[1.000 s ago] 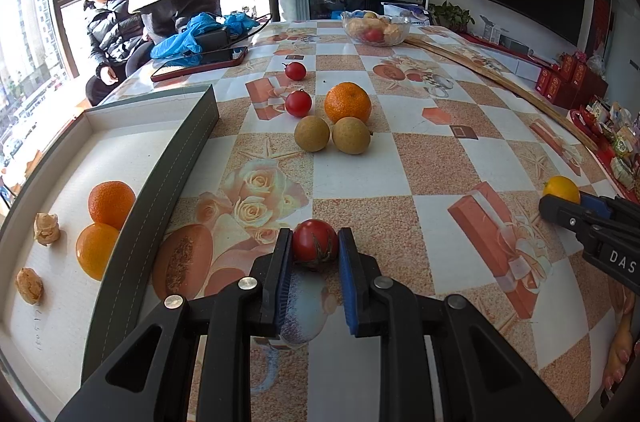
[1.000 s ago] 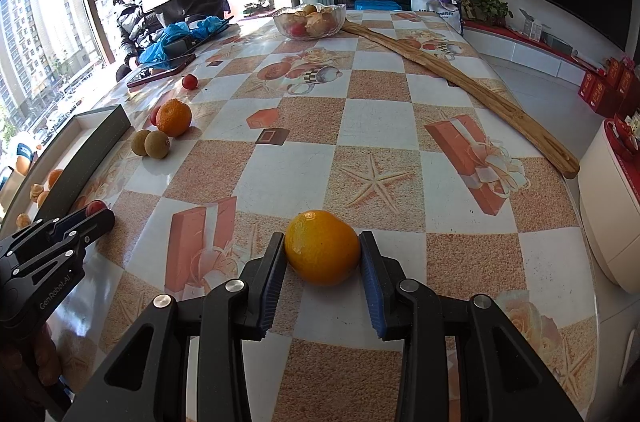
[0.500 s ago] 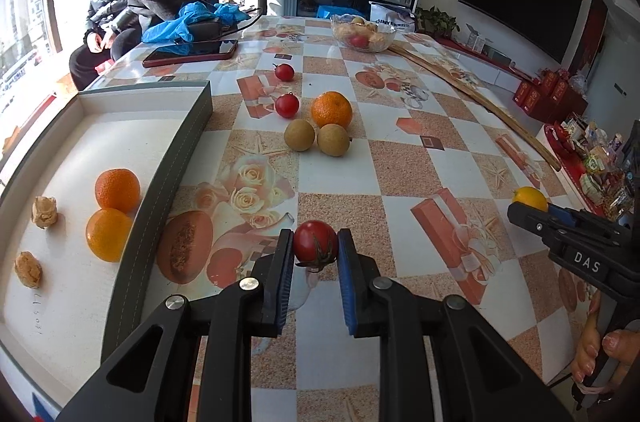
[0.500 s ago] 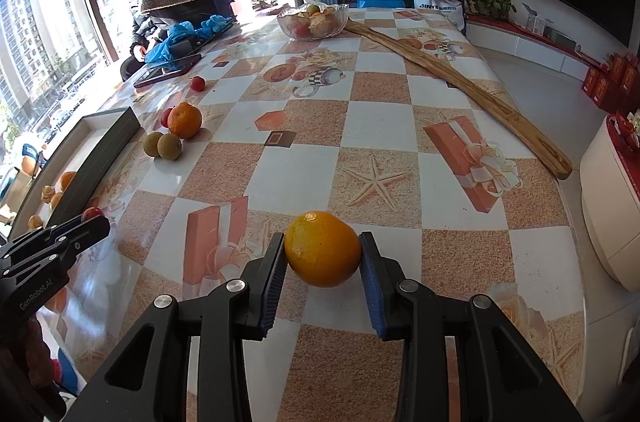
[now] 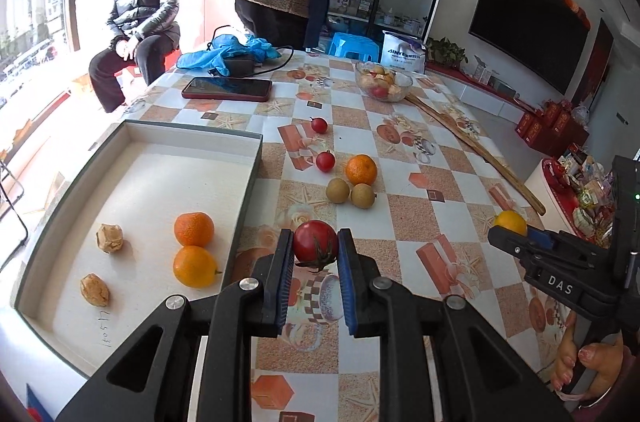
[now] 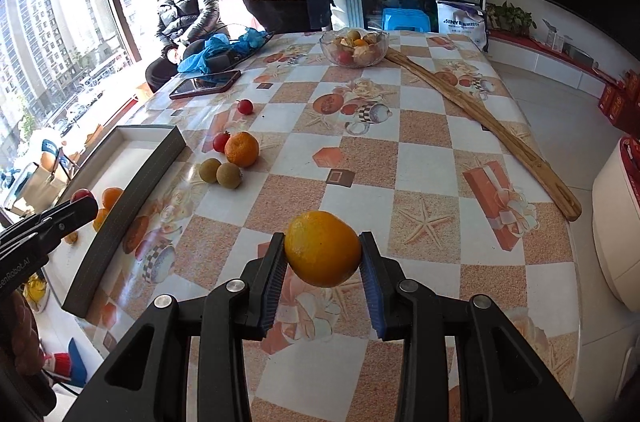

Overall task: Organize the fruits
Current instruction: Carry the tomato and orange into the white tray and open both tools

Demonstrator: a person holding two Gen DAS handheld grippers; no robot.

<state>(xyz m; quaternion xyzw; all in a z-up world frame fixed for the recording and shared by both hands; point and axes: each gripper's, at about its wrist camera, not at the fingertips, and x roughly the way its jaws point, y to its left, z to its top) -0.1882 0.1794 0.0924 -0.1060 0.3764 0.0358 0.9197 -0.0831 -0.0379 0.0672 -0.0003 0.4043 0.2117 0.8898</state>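
Note:
My left gripper (image 5: 314,251) is shut on a red tomato (image 5: 315,241), held above the table just right of the grey-walled tray (image 5: 252,182). In the tray lie two oranges (image 5: 193,228) and two brown husked fruits (image 5: 109,237). My right gripper (image 6: 322,254) is shut on a yellow-orange citrus (image 6: 322,248), lifted over the table's near part; it shows in the left wrist view as the right gripper (image 5: 505,228). Loose on the cloth lie a mandarin (image 5: 361,169), two brown round fruits (image 5: 351,193) and two small tomatoes (image 5: 325,161).
A glass bowl of fruit (image 6: 354,47) stands at the far end, with a long wooden stick (image 6: 480,120) along the right side. A phone (image 5: 227,88) and blue cloth (image 5: 224,52) lie at the far left. One person sits and another stands beyond the table.
Both grippers have risen with their fruit, so the table looks farther below. The left one has come up more, and the whole tray now shows.

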